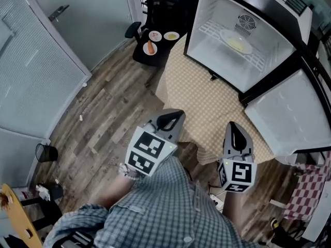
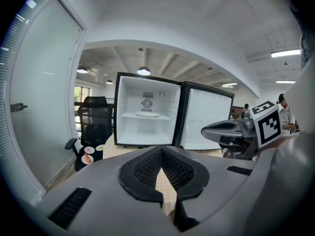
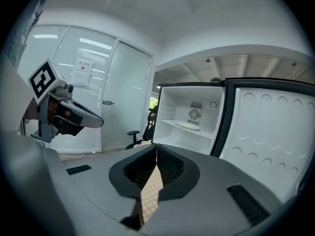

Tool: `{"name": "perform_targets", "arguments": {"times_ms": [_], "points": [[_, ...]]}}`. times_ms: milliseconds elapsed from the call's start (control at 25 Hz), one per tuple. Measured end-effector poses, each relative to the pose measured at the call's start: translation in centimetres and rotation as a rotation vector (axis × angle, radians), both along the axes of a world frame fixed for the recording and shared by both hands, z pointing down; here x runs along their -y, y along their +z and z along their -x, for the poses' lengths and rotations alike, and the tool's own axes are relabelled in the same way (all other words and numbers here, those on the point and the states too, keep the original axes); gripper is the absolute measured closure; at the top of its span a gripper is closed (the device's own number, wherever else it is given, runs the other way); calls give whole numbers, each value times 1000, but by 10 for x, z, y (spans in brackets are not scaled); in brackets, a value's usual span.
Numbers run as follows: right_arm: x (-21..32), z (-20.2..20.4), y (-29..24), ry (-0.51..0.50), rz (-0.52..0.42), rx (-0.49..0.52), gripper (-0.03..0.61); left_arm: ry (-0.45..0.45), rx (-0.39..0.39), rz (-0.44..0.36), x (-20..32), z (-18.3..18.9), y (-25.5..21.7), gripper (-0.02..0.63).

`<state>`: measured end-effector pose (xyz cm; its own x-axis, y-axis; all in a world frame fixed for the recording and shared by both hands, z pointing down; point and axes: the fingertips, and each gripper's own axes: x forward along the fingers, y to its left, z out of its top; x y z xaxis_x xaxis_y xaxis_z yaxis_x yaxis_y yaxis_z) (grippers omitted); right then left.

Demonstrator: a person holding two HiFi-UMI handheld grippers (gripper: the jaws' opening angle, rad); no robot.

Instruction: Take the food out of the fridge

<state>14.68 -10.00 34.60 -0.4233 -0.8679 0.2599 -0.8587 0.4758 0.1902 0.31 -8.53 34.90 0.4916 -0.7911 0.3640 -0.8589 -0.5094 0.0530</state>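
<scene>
Food [image 1: 236, 45] on a pale plate [image 1: 224, 35], lying on the wire shelf deep inside the open fridge [image 1: 199, 30], below the fan on its back wall. Not yet reached.

Left of the fridge: a black chair [image 1: 133, 31] with three small plates [image 1: 150, 48] on its seat, probably the drop-off spot. Worth keeping that path free.

In front of the fridge's left edge, well short of the opening: left gripper [image 1: 175, 113], jaws pressed together, nothing between them. Only the checked tablecloth [image 1: 207, 97] under the fridge visible through the slit. In front of the fridge's hinge side: right gripper [image 1: 234, 126], jaws likewise meeting at the tips, empty.

Step in hand, as a judgement: the approach to the fridge shelf. Best done so:
- Pick one gripper and spread its jaws before entering the fridge.
- Go in level with the shelf, not from above, given the low fridge roof.
- Take the plate by its near rim, one jaw under and one over, rather than pinching the food.
- Keep the plate flat on the way out, against sliding.
- Mind the shelf's front wire and, right of the fridge body, the open door [image 1: 289, 112].
- Hold the spare gripper clear of both.
</scene>
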Motion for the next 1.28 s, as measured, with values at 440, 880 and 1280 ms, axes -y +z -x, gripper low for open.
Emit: {"name": "perform_targets", "arguments": {"times_ms": [440, 880, 1280], "points": [[69, 2, -3, 121, 23, -19, 569, 125, -16, 25, 89, 6, -4, 607], [144, 7, -13, 221, -22, -53, 569, 224, -21, 8, 161, 8, -6, 607], [189, 9, -10, 300, 63, 246, 569, 280, -51, 28, 210, 7, -2, 607]]}}
